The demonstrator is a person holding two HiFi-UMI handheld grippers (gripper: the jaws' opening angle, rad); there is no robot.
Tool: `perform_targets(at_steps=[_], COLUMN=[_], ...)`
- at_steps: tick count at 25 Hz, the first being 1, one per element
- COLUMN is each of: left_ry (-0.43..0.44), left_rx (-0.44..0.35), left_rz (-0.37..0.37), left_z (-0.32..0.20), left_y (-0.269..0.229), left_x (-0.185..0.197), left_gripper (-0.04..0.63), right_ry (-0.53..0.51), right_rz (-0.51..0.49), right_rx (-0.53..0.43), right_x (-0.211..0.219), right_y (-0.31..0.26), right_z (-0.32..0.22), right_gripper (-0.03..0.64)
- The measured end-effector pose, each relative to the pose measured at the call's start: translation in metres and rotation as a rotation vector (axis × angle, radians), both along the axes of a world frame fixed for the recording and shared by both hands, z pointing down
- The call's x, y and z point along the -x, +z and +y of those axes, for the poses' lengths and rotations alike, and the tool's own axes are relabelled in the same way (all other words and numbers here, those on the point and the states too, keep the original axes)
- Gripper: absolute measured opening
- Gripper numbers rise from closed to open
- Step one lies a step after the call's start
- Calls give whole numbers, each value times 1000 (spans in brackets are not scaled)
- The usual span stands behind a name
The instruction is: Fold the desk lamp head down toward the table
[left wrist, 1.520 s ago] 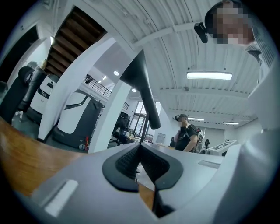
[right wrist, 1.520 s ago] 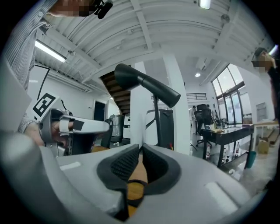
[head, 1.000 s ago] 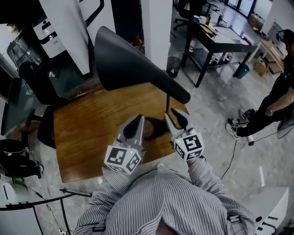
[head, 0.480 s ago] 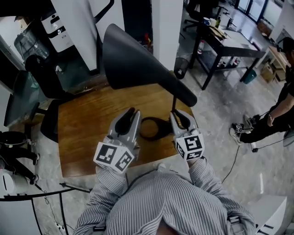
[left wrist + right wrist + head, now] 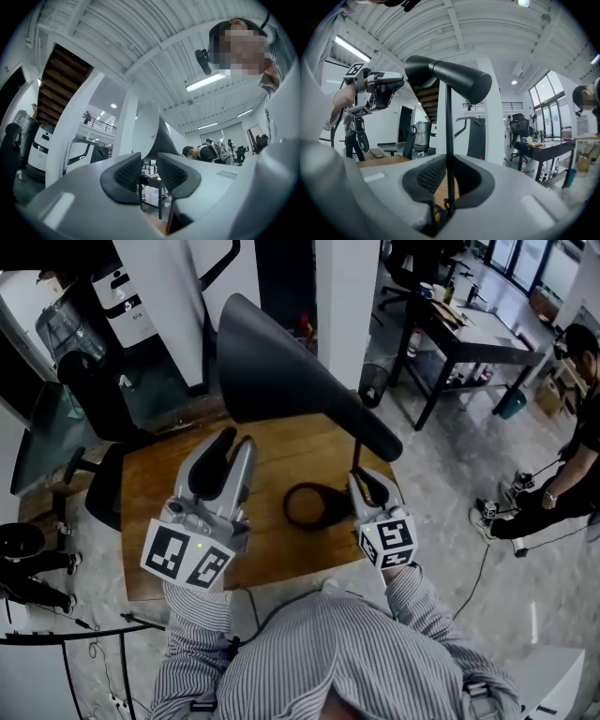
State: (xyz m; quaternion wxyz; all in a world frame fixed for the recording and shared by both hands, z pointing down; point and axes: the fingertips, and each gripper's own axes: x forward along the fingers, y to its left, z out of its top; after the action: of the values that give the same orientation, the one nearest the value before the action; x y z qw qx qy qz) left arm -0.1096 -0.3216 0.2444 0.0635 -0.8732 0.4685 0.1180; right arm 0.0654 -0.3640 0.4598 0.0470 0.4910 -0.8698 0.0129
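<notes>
A black desk lamp stands on the wooden table (image 5: 169, 512): wide cone head (image 5: 281, 381), thin upright stem (image 5: 356, 456), ring base (image 5: 314, 505). My right gripper (image 5: 367, 486) holds level at the table's right side. Its jaws have just been closing and the pads now press on the stem (image 5: 449, 140). The lamp head (image 5: 454, 77) sits high above them. My left gripper (image 5: 228, 448) is raised left of the base, below the head's wide rim. Its jaws stand a narrow gap apart with nothing between them (image 5: 149, 164). It points slightly up toward the lamp head (image 5: 150, 126).
A black office chair (image 5: 94, 399) stands off the table's left edge. Behind the lamp rises a white pillar (image 5: 347, 296). A dark work table (image 5: 469, 329) is at the back right. A person (image 5: 577, 427) crouches on the floor at the right, with cables nearby.
My left gripper has risen and moved left, from beside the ring base up toward the lamp head's rim. The right gripper's jaws closed in on the stem and it stayed in place.
</notes>
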Motion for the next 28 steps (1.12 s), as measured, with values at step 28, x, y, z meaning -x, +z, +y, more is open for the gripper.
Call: perform_targets(at_steps=[28], left_ry=[94], left_rx=[-65], left_rz=[9], left_z=[2], left_y=[-14], left_x=[-6], left_gripper=[64], right_ry=[-7], right_rz=[-16], right_rx=[-4], right_x=[1], right_y=[2], right_z=[2], right_gripper=[51])
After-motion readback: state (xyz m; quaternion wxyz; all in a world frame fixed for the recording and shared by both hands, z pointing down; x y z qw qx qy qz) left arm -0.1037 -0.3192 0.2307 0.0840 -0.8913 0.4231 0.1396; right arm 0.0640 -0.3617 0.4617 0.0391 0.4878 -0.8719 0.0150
